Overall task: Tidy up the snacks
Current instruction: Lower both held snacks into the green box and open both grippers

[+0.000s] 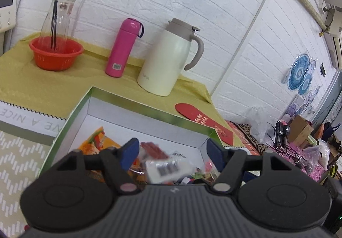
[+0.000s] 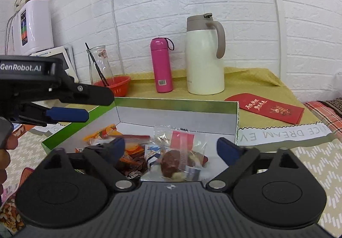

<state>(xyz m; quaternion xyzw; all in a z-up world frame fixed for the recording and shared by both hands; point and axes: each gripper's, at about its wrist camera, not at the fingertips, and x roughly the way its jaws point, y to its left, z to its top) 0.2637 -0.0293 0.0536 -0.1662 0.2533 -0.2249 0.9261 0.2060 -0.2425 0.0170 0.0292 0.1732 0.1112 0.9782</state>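
Counter (image 2: 256,80) under yellow cloth ran ahead of both grippers. Green-rimmed box (image 2: 177,104) sat directly below and ahead of them, snack packets (image 2: 179,152) piled inside. White jug (image 2: 204,56) and pink flask (image 2: 161,65) stood beyond the box. Left gripper (image 1: 172,150) was open over a blurred packet (image 1: 164,165), contact unclear. Right gripper (image 2: 171,148) was wide open, empty, above the pile.

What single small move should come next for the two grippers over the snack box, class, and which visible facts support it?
Probably draw both back out of the box toward the loose packets outside it. The left gripper and right gripper both stand open with nothing clamped, and the clear snack packet lies among the others inside, while a nut packet waits at the lower left edge.
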